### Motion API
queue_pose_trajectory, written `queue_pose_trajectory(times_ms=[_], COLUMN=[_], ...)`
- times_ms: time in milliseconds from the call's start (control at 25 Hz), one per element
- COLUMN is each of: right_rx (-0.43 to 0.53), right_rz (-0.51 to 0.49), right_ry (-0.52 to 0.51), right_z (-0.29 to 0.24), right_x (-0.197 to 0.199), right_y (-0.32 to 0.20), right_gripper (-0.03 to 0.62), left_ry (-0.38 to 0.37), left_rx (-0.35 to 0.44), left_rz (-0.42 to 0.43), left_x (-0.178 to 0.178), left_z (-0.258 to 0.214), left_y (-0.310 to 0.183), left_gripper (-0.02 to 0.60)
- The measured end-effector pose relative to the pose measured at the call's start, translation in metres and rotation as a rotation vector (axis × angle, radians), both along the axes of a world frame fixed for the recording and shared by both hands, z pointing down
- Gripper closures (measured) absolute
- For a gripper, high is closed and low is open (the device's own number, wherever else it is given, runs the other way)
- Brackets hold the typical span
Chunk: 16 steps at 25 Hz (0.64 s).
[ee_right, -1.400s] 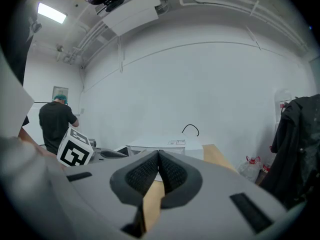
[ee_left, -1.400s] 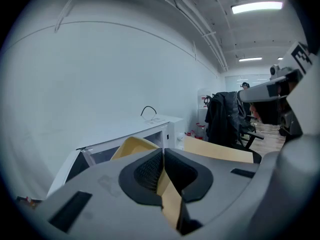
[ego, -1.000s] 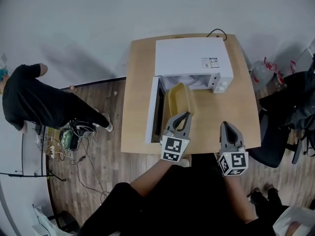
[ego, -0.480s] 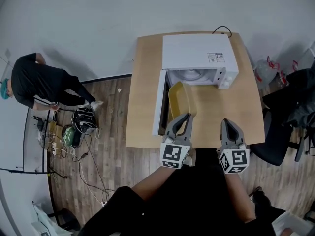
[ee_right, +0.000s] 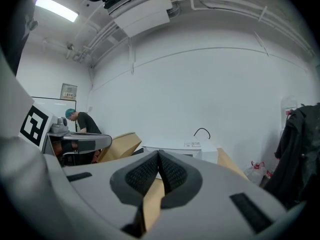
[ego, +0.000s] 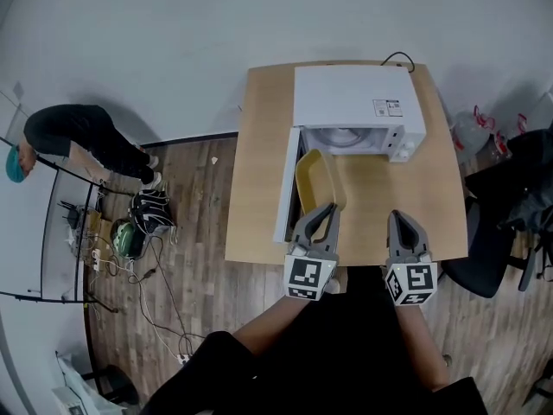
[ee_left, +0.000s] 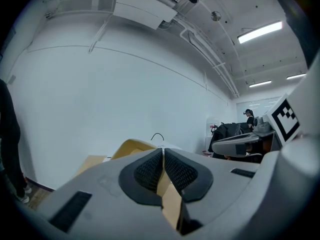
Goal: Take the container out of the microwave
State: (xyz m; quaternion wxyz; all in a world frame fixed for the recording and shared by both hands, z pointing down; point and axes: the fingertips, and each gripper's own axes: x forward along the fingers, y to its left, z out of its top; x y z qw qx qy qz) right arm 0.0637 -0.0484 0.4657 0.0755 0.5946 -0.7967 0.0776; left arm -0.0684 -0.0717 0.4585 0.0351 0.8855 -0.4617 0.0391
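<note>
The white microwave [ego: 350, 98] stands on the wooden table [ego: 259, 162] with its door [ego: 287, 188] swung open to the left. A shallow yellow container [ego: 318, 178] hangs tilted just outside the microwave's mouth, its far end raised. My left gripper [ego: 327, 207] is shut on the container's near rim; in the left gripper view the yellow container [ee_left: 132, 146] rises just beyond the closed pads [ee_left: 150, 171]. My right gripper [ego: 399, 219] hovers beside it over the table's front edge, shut and holding nothing. The right gripper view shows the microwave [ee_right: 180, 148] ahead and the container [ee_right: 120, 146] to its left.
A black power cord [ego: 397, 59] curls behind the microwave. A person in black [ego: 82, 137] bends over at the far left, near cables and bags on the floor [ego: 130, 232]. A chair draped with dark clothing [ego: 518, 188] stands right of the table.
The left gripper has drawn the container back toward me and slightly up, away from the microwave's mouth. The right gripper shifted a little alongside. The person at the left has bent lower.
</note>
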Motion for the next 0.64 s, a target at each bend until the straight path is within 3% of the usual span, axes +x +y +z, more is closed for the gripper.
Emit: queue_pose_trajectory(times_ms=[640], right_rx=[0.001], right_rz=[-0.013], right_ry=[0.018], right_z=[0.0], right_x=[0.008], right_y=[-0.024], right_gripper=[0.534], left_ry=[0.0], left_rx=[-0.025], left_rz=[0.028], left_x=[0.016], left_z=[0.008], left_y=[-0.022], left_gripper=[0.561])
